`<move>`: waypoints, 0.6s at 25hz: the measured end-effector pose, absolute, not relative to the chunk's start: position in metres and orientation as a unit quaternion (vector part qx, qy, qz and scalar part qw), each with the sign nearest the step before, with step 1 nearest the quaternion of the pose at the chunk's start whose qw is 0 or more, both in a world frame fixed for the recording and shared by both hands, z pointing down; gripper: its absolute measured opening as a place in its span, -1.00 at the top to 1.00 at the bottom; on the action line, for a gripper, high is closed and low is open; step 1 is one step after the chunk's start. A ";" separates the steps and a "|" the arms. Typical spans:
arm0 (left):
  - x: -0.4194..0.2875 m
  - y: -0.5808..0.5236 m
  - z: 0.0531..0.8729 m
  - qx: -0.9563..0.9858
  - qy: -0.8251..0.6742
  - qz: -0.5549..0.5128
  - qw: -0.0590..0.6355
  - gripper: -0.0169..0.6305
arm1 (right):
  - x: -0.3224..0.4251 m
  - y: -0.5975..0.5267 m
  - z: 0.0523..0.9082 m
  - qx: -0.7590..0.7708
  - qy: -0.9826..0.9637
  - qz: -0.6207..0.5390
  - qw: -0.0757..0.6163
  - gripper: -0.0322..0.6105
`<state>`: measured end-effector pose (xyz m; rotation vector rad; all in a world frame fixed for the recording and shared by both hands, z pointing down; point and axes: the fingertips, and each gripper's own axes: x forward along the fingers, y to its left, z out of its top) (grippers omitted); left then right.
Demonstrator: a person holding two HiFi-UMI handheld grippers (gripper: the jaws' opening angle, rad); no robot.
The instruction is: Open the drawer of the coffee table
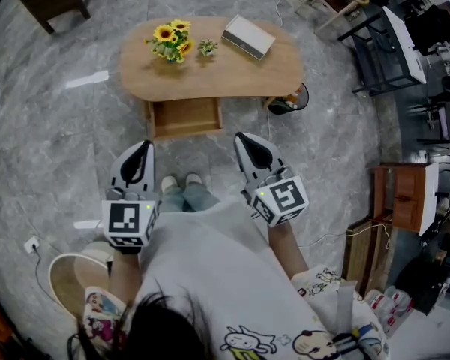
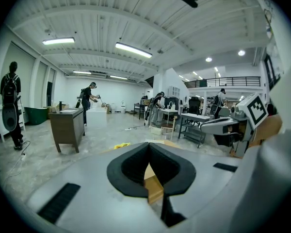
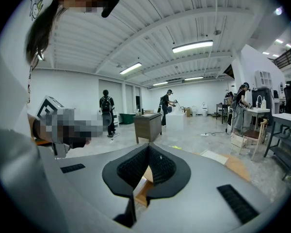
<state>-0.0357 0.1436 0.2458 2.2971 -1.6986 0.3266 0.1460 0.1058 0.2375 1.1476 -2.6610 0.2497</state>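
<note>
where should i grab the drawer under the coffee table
Probably the drawer's front wall, pinched from above on the near side. It sticks out from under the table with its top open, so that edge is exposed, and no handle shows.

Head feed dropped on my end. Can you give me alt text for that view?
Seen from above, the wooden coffee table has its drawer pulled out toward the person, whose left tool and right tool, both shut and empty, are held short of it. On the tabletop are sunflowers, a small plant and a pale box.
</note>
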 end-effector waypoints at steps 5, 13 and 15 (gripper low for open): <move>-0.038 0.146 0.246 0.791 -0.587 0.112 0.132 0.93 | 0.144 0.108 0.239 0.391 -0.909 0.088 0.117 0.90; -0.047 0.150 0.250 0.785 -0.594 0.108 0.139 0.93 | 0.147 0.107 0.239 0.393 -0.908 0.086 0.119 0.90; -0.049 0.151 0.248 0.784 -0.595 0.109 0.140 0.93 | 0.149 0.108 0.237 0.393 -0.908 0.085 0.119 0.90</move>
